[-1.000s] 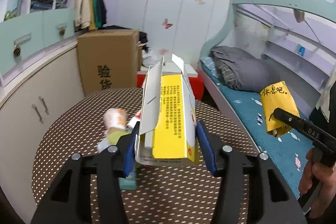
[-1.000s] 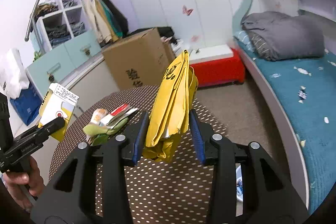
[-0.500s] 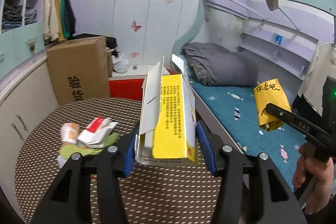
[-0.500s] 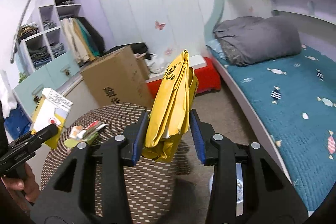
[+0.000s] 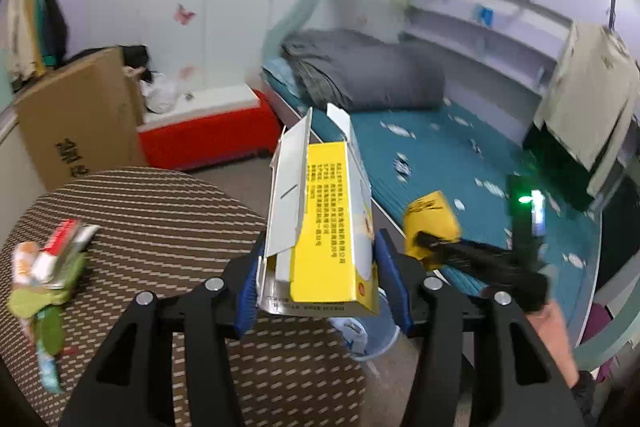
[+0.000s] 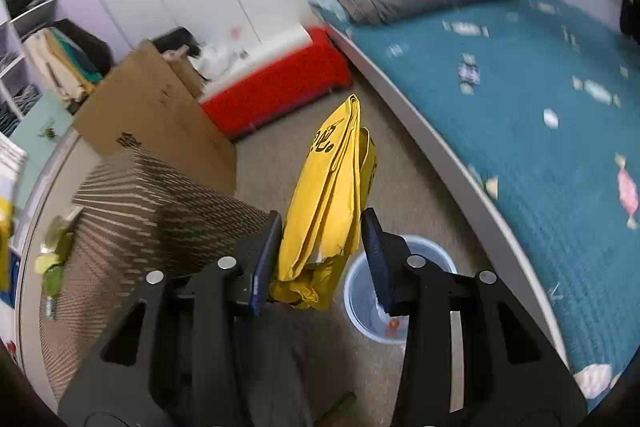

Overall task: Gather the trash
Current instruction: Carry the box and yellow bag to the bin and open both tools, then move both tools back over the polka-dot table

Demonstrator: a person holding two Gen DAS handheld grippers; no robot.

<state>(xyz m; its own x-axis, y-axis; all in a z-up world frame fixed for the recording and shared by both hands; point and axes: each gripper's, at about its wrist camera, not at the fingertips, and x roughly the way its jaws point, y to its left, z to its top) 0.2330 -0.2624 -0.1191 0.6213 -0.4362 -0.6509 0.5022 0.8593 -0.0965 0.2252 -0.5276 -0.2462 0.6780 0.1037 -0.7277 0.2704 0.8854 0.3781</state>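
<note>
- Left hand-held gripper [image 5: 320, 283] clamped on the opened yellow carton [image 5: 320, 227] — held upright past the table [image 5: 160, 219] edge.
- Right hand-held gripper [image 6: 326, 259] squeezes the folded yellow bag [image 6: 332, 195], just above the blue bin [image 6: 360, 311] on the floor.
- Wrappers [image 5: 48, 267] lie on the table.

Beside the teal-sheeted bed [image 6: 540, 99] sits a red storage box [image 5: 208, 135], a cardboard box [image 5: 80, 123] just left of it, and a grey duvet [image 5: 360, 75] on it.
</note>
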